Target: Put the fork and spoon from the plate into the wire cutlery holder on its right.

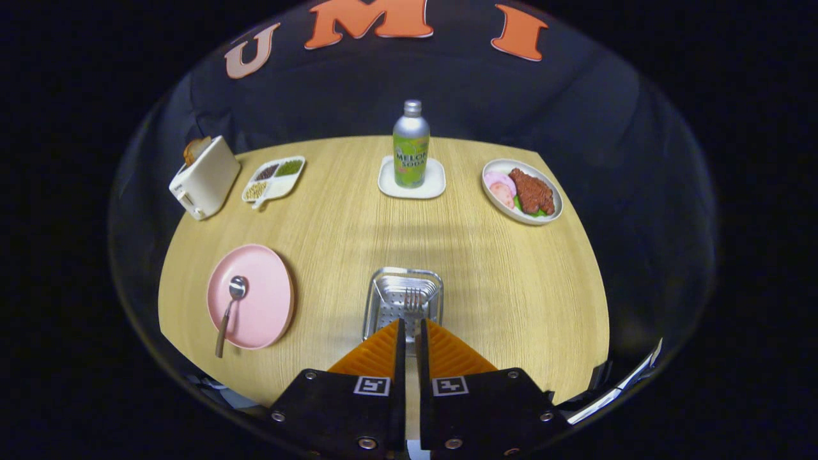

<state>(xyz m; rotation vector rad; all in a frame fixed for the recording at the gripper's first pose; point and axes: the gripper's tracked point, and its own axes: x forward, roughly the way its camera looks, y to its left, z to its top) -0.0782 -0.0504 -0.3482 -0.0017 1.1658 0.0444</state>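
My gripper (409, 322) is shut on the fork (414, 299), whose tines stick out just ahead of the fingertips. The tines hang over the open top of the wire cutlery holder (378, 300), which stands on the wooden table right in front of the fingers. Whether the fork touches the holder I cannot tell. To the left of the holder lies the pink plate (265, 297). A spoon (230, 306) rests on it, bowl away from me and handle reaching over the plate's near rim.
Along the far side of the table stand a white toaster (203, 177) with bread in it, a divided dish of beans (273, 179), a green soda bottle (411, 147) on a white coaster, and a plate of food (523, 190).
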